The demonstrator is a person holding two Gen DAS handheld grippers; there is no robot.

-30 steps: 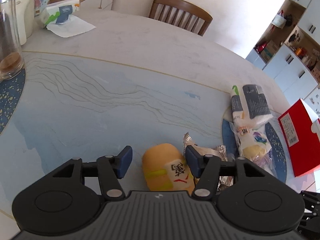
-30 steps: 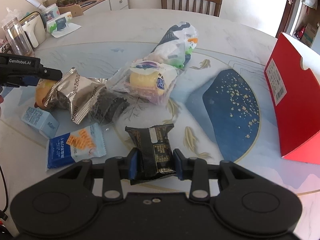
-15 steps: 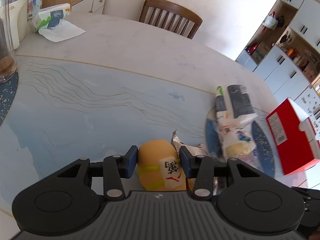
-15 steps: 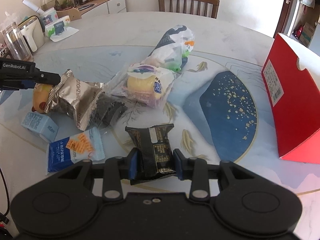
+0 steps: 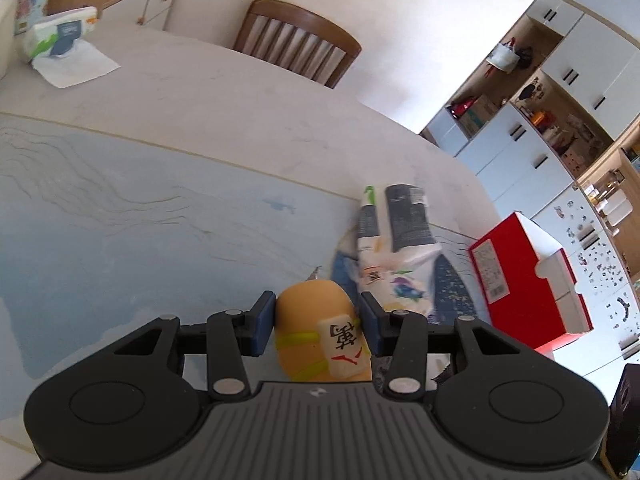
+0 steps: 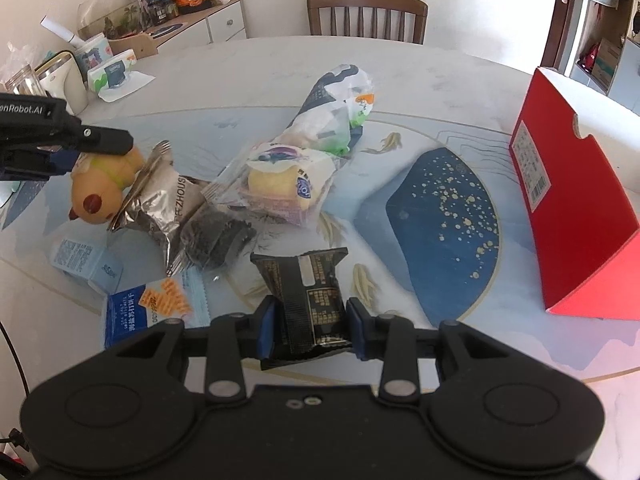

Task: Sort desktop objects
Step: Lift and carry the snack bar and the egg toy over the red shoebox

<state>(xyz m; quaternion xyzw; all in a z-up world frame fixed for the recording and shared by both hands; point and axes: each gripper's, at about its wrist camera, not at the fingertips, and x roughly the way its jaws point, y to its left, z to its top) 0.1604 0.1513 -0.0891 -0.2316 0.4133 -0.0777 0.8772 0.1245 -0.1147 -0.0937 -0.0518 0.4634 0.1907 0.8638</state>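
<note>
My left gripper (image 5: pixel 318 320) is shut on an orange plush toy (image 5: pixel 316 332) with a mahjong-tile tag and holds it above the table. In the right wrist view the toy (image 6: pixel 100 188) hangs from the left gripper at the far left. My right gripper (image 6: pixel 312 324) is shut on a black snack packet (image 6: pixel 310 300). On the table lie a silver snack bag (image 6: pixel 172 204), a clear bag with a yellow bun (image 6: pixel 280 180), a white and dark bag (image 6: pixel 336 108), a blue cracker packet (image 6: pixel 144 308) and a small light-blue box (image 6: pixel 84 260).
An open red box (image 6: pixel 568 216) stands at the right, and also shows in the left wrist view (image 5: pixel 528 280). A wooden chair (image 6: pixel 366 16) is behind the round table. A tissue pack (image 6: pixel 114 74) and a kettle (image 6: pixel 60 80) are at the far left.
My left gripper shut on the plush toy and lifted it off the table. My right gripper still holds the black packet and rose slightly.
</note>
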